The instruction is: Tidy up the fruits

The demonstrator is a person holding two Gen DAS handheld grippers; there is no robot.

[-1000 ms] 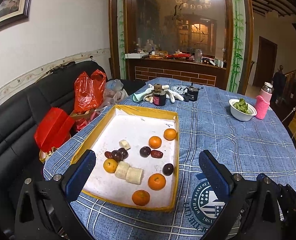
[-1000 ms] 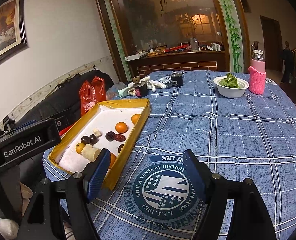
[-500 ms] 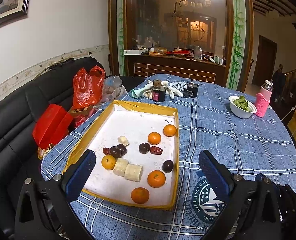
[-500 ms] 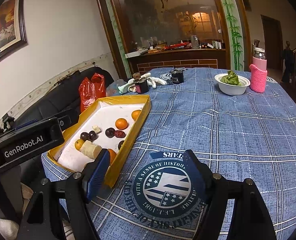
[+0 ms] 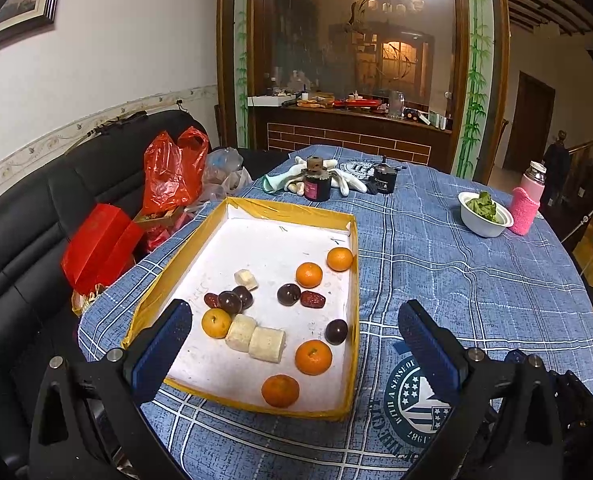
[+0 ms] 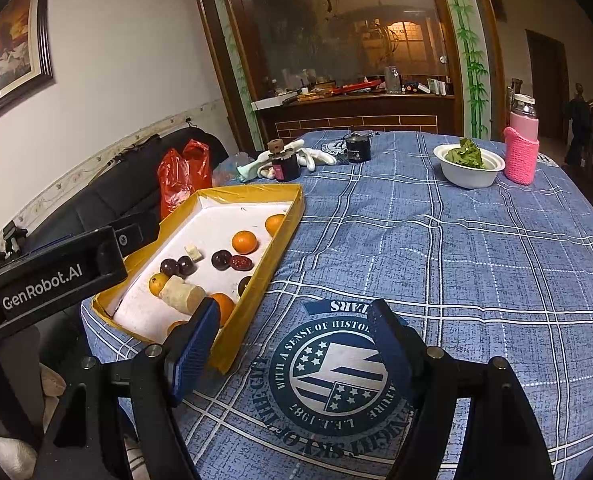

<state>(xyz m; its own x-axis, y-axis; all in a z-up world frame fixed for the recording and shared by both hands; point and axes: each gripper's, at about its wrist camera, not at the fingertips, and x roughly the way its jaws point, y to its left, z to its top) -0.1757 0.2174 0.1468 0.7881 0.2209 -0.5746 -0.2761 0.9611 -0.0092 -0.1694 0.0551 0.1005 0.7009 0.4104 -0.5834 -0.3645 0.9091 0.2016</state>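
Observation:
A yellow-rimmed white tray (image 5: pixel 354 240) lies on the blue tablecloth and holds several oranges (image 5: pixel 313 356), dark plums (image 5: pixel 288 294), red dates (image 5: pixel 312 299) and pale banana pieces (image 5: pixel 267 344). My left gripper (image 5: pixel 294 354) is open and empty, hovering above the tray's near end. My right gripper (image 6: pixel 292 354) is open and empty, to the right of the tray (image 6: pixel 256 292), above the round emblem (image 6: pixel 332 372) on the cloth. The left gripper's body (image 6: pixel 56 276) shows at the left of the right wrist view.
A white bowl of greens (image 5: pixel 484 216) and a pink bottle (image 5: pixel 528 204) stand at the far right. A dark jar (image 5: pixel 317 182), white gloves (image 5: pixel 348 180) and a black grinder (image 5: pixel 384 180) sit at the far edge. Red bags (image 5: pixel 168 176) lie on the black sofa at left.
Both grippers have drawn back and up slightly, so the tray sits a little farther off in view. Nothing has been taken hold of or moved.

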